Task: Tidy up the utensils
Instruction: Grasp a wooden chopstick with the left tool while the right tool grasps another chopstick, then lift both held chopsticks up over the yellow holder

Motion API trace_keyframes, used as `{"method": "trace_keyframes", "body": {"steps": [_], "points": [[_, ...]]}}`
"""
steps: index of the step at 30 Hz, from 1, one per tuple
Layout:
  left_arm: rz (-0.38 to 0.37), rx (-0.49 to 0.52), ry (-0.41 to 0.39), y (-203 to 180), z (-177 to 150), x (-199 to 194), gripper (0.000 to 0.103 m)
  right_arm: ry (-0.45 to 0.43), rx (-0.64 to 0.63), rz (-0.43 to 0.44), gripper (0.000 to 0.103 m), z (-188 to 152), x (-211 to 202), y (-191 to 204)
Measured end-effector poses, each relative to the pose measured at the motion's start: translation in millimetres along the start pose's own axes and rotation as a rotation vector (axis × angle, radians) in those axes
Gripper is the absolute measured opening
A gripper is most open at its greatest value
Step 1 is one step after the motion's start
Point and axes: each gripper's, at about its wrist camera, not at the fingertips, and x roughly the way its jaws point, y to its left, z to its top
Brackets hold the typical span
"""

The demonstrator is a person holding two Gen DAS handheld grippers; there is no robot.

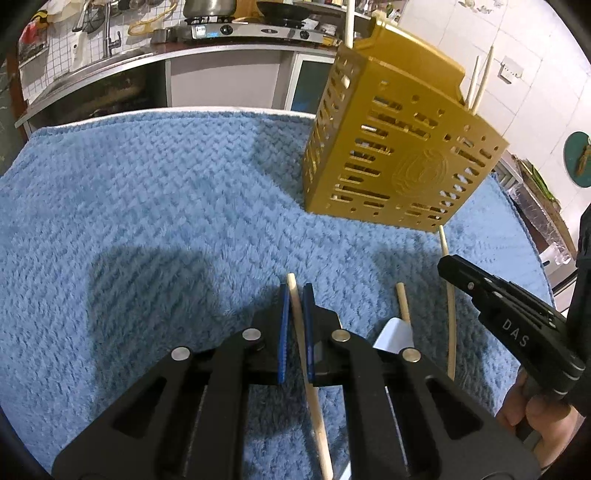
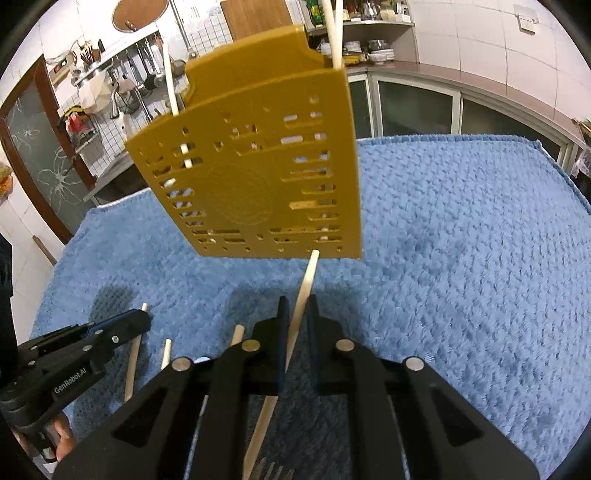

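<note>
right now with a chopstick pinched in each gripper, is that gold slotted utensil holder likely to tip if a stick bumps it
Probably somewhat. The gold utensil holder looks tall, thin-walled and full of slots, so likely light. It stands on a plush blue towel, a soft footing. The few chopsticks already in it stick out high, adding little ballast.

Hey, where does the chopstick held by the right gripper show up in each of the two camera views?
Left wrist view: the chopstick runs down the right side, from the gold utensil holder's near corner past the right gripper.
Right wrist view: it stands at bottom centre between the shut pads, tip reaching the holder's base.
Shared landmark: the gold utensil holder on the blue towel.
</note>
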Motion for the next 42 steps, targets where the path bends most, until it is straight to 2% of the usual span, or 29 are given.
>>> {"method": "trace_keyframes", "body": {"steps": [17,29,36,42], "points": [[-0.027,0.025,-0.123,-3,15,-62,0.004,-0.159,0.021,0.048,0.009,14,-61,-10],[-0.064,0.104,-0.358,-22,39,-122,0.004,-0.287,-0.019,0.028,0.006,42,-109,-5],[-0.086,0.122,-0.416,-32,63,-142,0.004,-0.354,-0.037,0.020,0.006,65,-131,-4],[-0.110,0.125,-0.508,-43,97,-180,0.004,-0.467,-0.052,0.013,0.006,110,-166,0]]}}
